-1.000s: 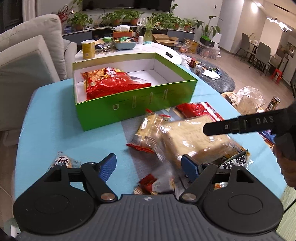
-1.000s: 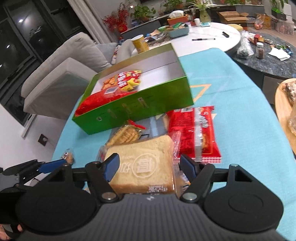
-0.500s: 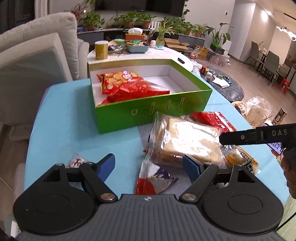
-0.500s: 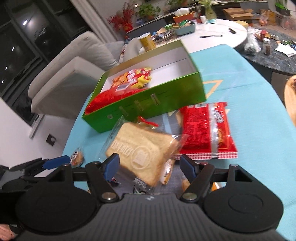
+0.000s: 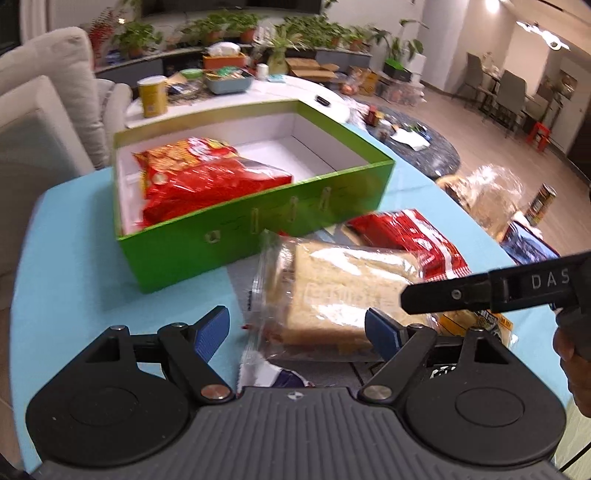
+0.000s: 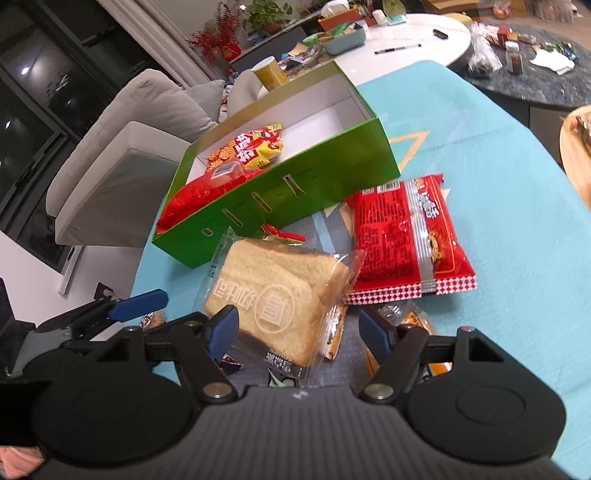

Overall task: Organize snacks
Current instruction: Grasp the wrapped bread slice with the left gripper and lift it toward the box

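Note:
A green box [image 5: 258,225] with a white inside stands open on the light blue table and holds red snack bags [image 5: 207,177]; it also shows in the right wrist view [image 6: 295,192]. A clear-wrapped bread loaf [image 6: 273,299] is tilted up off the table between my right gripper's [image 6: 297,328] spread fingers. In the left wrist view the bread [image 5: 343,291] sits in front of my left gripper [image 5: 295,328], which is open and empty. A red noodle packet [image 6: 406,236] lies flat to the right of the bread.
Small snack packets [image 6: 413,325] lie under and around the bread. A sofa [image 6: 122,147] stands left of the table. A white round table [image 6: 406,33] with a yellow can [image 5: 152,96] stands behind the box. A plastic bag [image 5: 487,195] lies at the right.
The bread loaf has lifted and tipped up toward the green box. Both views have drawn closer to the box. The left gripper stays open.

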Demonstrator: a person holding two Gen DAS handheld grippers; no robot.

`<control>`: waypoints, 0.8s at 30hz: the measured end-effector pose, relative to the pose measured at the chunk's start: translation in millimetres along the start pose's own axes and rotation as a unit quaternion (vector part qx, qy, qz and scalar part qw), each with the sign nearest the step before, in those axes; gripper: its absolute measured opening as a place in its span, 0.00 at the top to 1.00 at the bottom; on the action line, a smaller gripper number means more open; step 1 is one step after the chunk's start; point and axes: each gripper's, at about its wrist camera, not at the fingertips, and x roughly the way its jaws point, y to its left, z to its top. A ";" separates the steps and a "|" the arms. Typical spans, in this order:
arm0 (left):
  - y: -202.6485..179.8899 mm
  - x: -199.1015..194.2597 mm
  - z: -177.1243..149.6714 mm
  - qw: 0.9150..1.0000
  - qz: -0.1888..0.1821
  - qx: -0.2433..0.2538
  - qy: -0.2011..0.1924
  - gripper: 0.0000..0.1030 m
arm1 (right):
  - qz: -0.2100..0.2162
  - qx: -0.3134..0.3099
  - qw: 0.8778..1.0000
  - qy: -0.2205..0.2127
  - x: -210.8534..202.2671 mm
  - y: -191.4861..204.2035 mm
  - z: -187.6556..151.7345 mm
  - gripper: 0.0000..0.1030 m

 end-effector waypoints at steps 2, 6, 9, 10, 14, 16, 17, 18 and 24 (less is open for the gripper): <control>-0.4 7.0 0.2 1.000 -0.001 0.000 0.008 0.25 | 0.001 0.005 1.000 0.002 2.8 -0.2 0.9 0.24; 0.5 15.2 -0.2 1.000 -0.011 -0.004 0.015 0.31 | 0.001 0.009 1.000 0.014 12.7 1.4 1.9 0.24; 1.3 17.2 0.4 1.000 -0.015 -0.003 0.015 0.35 | 0.000 0.010 1.000 0.020 18.6 1.9 2.3 0.25; 1.5 17.2 0.9 1.000 -0.017 -0.002 0.014 0.38 | -0.001 0.009 1.000 0.019 19.1 2.0 2.6 0.25; 0.3 16.9 1.1 1.000 -0.024 0.002 0.012 0.45 | 0.000 0.010 1.000 0.019 20.4 1.7 3.8 0.31; -1.0 14.6 -0.2 1.000 -0.026 0.002 0.010 0.46 | -0.003 0.005 1.000 0.017 20.4 3.7 3.5 0.33; -1.4 13.4 -1.2 1.000 -0.027 0.001 0.010 0.46 | -0.004 0.003 1.000 0.017 20.2 4.5 3.2 0.33; -1.1 12.0 -2.2 1.000 -0.028 0.000 0.010 0.47 | -0.004 0.000 1.000 0.015 18.8 5.1 2.6 0.34; 2.8 0.7 -9.5 0.999 -0.046 -0.021 -0.004 0.46 | 0.002 -0.013 1.000 0.000 10.1 10.9 1.8 0.34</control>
